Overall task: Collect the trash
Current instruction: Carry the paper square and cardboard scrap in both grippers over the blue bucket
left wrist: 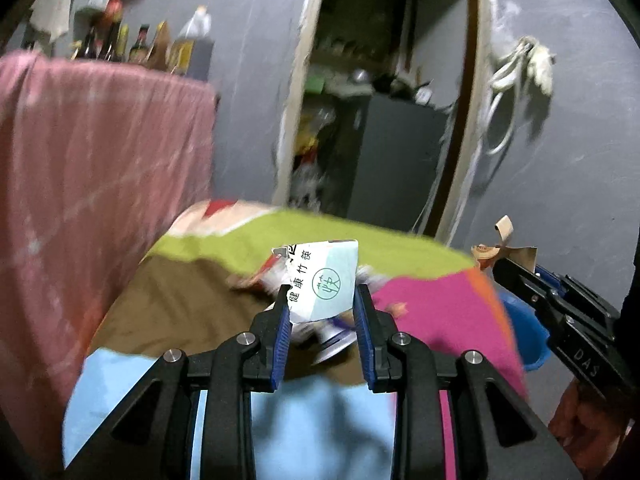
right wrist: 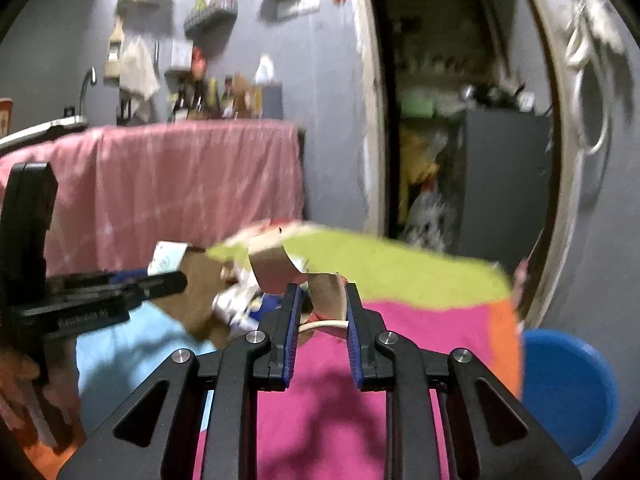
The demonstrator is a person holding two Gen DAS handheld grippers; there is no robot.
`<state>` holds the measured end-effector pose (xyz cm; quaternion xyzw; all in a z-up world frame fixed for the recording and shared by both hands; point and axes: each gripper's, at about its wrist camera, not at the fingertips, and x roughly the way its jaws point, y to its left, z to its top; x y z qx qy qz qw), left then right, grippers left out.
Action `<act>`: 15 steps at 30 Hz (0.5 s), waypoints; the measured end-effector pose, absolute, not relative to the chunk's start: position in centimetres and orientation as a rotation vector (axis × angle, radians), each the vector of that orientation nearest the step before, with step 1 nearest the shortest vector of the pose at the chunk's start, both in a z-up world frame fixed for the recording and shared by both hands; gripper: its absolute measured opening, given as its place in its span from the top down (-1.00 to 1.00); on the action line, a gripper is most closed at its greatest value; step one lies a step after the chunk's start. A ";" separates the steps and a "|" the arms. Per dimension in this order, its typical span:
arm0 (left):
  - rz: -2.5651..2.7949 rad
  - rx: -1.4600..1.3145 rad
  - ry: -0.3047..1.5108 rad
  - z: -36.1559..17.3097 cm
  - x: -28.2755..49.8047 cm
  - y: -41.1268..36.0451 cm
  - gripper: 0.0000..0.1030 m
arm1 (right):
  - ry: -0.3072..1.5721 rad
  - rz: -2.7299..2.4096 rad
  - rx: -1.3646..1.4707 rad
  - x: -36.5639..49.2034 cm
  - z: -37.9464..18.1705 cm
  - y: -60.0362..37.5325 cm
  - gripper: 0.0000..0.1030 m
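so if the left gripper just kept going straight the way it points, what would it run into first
Probably the small heap of trash on the patchwork table, just beyond the paper wrapper that the left gripper holds. Motion blur makes depth uncertain.

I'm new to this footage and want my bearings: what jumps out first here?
Each claw is shut on a scrap of trash: the left claw pinches a white printed wrapper, and the right claw grips a curl of brown paper. Below them lies a patchwork cloth of green, pink and brown with more litter on it, and a blue tub sits at its right edge.
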<state>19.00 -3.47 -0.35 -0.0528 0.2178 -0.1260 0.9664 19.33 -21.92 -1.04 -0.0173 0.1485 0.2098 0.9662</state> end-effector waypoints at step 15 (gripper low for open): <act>-0.400 -0.109 0.164 5.2 18.4 -15.6 0.51 | 0.020 0.179 -0.055 15.9 4.9 -32.1 0.63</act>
